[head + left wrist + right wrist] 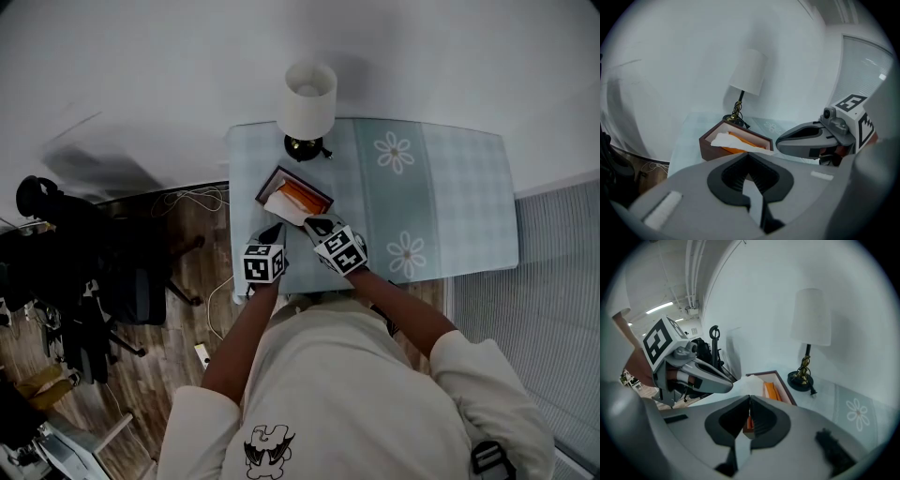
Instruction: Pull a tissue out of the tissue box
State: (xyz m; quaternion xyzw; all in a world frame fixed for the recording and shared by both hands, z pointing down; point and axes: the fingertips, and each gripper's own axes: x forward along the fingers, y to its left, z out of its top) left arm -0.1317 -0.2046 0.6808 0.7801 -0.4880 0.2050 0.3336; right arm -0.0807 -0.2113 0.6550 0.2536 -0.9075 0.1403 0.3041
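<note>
Lower centre of the head view: a person's two arms reach forward. The left gripper (273,229) has its jaws closed together with nothing between them. The right gripper (317,225), just to its right, is likewise closed and empty. Both tips hang at the near edge of the tissue box (305,187); contact cannot be confirmed. The box sits at frame centre on the table (450,206), with a white tissue (281,208) showing in its open top. Beyond it, at upper centre, stands a lamp (308,101).
</note>
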